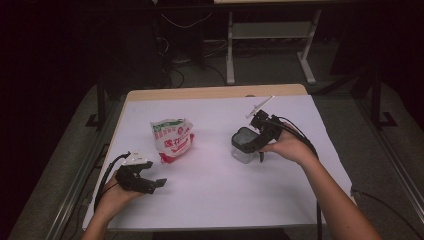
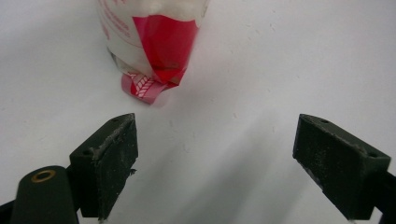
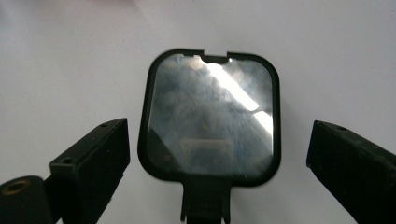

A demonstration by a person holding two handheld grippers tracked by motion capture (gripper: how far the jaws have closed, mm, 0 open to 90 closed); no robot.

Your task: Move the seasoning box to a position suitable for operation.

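A white, red and green plastic bag (image 1: 172, 140) lies crumpled left of the table's middle; in the left gripper view its red end (image 2: 159, 46) sits just ahead of the jaws. My left gripper (image 1: 156, 174) (image 2: 217, 119) rests low at the front left, open and empty, a short way in front of the bag. A clear square container with a black rim (image 1: 241, 150) (image 3: 212, 116) stands right of the middle. My right gripper (image 1: 255, 145) (image 3: 217, 128) hovers over it from the right, open, its jaws standing wide on either side of the rim without touching.
The white table cover (image 1: 215, 195) stretches to a wooden back edge (image 1: 215, 92). Cables trail from both grippers off the table's sides. Beyond the table is a dark floor with white desk legs (image 1: 230, 50) and cords.
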